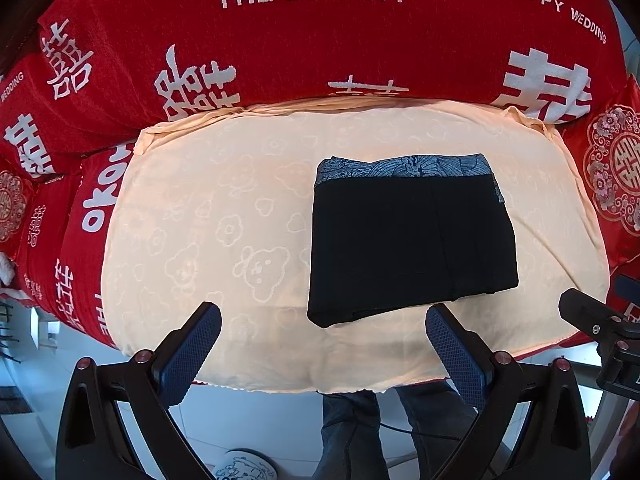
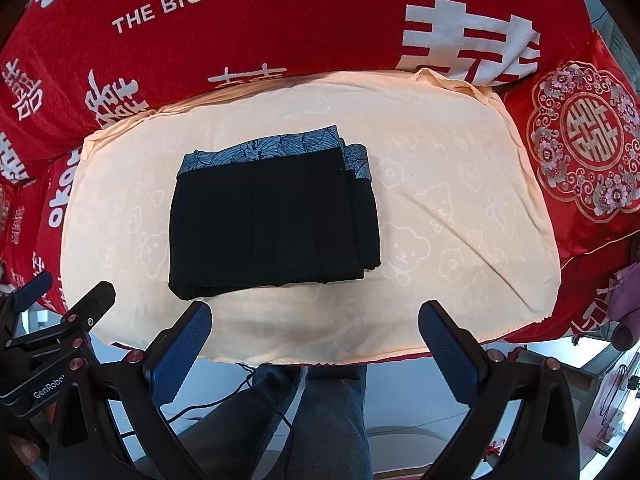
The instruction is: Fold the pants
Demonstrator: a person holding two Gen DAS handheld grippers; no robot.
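Observation:
The black pants (image 1: 412, 240) lie folded into a compact rectangle on the cream bear-print cloth (image 1: 208, 208), with a blue patterned waistband along the far edge. They also show in the right wrist view (image 2: 272, 220), stacked in several layers. My left gripper (image 1: 324, 336) is open and empty, held back from the near edge of the pants. My right gripper (image 2: 316, 336) is open and empty, also just short of the pants' near edge. The right gripper's body (image 1: 600, 328) shows at the left wrist view's right edge, and the left gripper's body (image 2: 60, 320) at the right wrist view's left.
The cream cloth (image 2: 460, 220) covers a cushion on a red sofa cover (image 1: 304, 48) printed with white characters. A red embroidered pillow (image 2: 580, 140) lies at the right. The person's jeans-clad legs (image 2: 320, 412) and the floor are below the cushion's front edge.

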